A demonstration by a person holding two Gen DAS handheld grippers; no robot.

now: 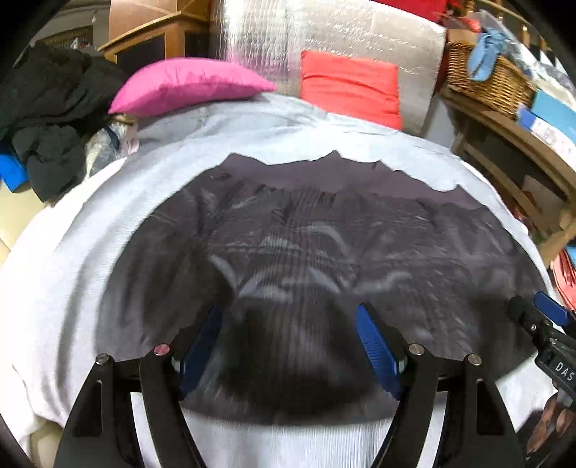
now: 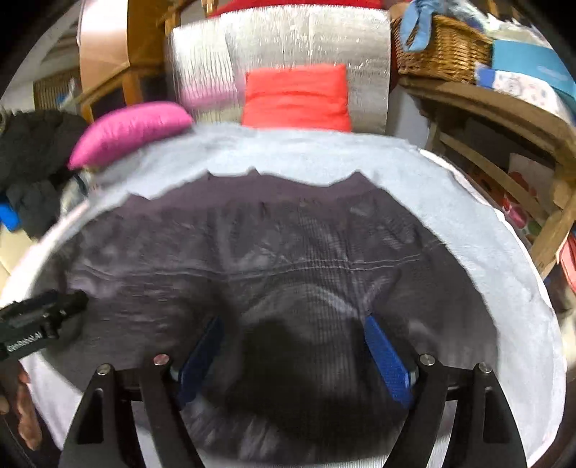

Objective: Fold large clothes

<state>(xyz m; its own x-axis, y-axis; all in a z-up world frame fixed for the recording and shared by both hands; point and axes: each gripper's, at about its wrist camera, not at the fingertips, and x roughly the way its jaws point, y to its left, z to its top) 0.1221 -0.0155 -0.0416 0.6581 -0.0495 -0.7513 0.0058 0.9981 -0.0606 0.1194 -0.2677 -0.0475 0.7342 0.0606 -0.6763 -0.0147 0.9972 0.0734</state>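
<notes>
A dark grey garment [image 1: 306, 252] lies spread flat over a pale, towel-like sheet [image 1: 72, 252] that covers the work surface, filling the centre and lower half of both wrist views; its far edge runs ragged and wavy across the middle of each frame, and a stitched seam crosses it in the right wrist view. The cloth looks like a thin, soft knit with a fine ribbed weave and faint paler creases, so it would likely drape and wrinkle easily. The left gripper [image 1: 288, 345] hovers low over the near edge of the garment with its 2 blue ridged fingers [image 1: 374, 345] spread wide and nothing between them; the right gripper [image 2: 295, 356] sits likewise, its blue fingers [image 2: 387, 360] apart and empty over dark cloth. Each tool shows at the side of the other's view, so the 2 stand side by side along the near hem, probably placed to take 2 points of that edge and carry it over in 1 even fold. Motion blur softens the fabric under both. Beyond the sheet, a magenta cushion [image 1: 187, 86] sits at the upper left, a coral cushion [image 1: 351, 88] leans against a silver quilted pad [image 1: 324, 32], and a wicker basket [image 1: 482, 72] is at the upper right.
</notes>
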